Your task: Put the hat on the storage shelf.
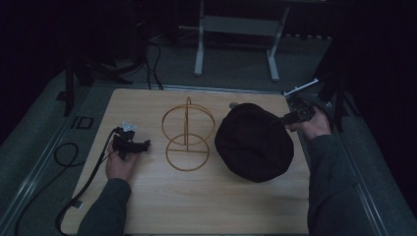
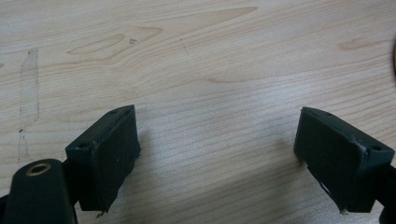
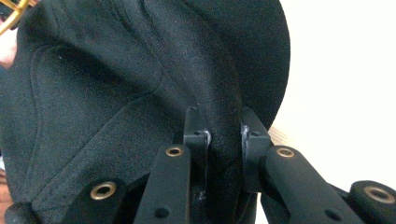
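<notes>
Pinching the black hat [image 1: 253,142] by its rim at three o'clock with the right hand-held gripper [image 1: 291,118], ready to carry toward the gold wire stand [image 1: 188,133] on the worktop [image 1: 206,201]; left hand-held gripper [image 1: 140,146] open, idle at nine.

High view: above table [image 1: 147,206], looking forward-down. Gripper views: close; left on bare tabletop, right on hat [image 3: 116,93], shared with high view.

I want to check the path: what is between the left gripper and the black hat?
In the high view, the gold wire stand lies between the left gripper and the hat, on the table.
</notes>
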A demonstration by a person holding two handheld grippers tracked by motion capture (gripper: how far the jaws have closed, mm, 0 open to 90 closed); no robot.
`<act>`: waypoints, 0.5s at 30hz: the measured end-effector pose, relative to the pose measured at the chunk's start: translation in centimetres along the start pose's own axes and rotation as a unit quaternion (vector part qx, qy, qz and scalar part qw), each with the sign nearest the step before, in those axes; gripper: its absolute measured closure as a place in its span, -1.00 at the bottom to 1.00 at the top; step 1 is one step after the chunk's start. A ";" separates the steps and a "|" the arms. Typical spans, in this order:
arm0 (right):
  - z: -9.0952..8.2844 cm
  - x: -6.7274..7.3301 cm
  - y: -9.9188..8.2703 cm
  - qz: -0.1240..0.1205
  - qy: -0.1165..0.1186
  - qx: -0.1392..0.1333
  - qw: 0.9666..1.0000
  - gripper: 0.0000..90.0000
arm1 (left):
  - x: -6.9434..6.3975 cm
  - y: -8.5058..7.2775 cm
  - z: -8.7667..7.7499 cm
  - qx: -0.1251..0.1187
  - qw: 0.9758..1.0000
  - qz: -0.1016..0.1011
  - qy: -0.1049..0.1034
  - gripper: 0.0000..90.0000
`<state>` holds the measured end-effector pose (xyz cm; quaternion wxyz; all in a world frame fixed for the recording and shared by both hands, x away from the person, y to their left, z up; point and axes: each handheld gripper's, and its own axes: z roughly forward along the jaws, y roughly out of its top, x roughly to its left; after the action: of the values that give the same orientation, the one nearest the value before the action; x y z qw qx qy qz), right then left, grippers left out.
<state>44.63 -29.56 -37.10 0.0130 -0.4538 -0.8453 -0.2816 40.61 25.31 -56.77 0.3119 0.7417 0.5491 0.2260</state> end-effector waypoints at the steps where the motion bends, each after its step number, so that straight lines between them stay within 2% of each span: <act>1: -0.2 0.0 0.1 0.001 -0.001 -0.002 1.000 0.73 | 0.0 0.0 0.0 0.000 1.000 0.000 0.000 -0.70; 15: -2.6 0.4 1.7 0.001 -0.011 -0.008 1.000 0.73 | 0.0 0.0 0.0 0.000 1.000 0.000 0.000 -0.70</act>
<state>45.05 -29.78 -34.04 0.0005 -0.4578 -0.8425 -0.2839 40.60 25.31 -56.77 0.3117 0.7414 0.5495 0.2263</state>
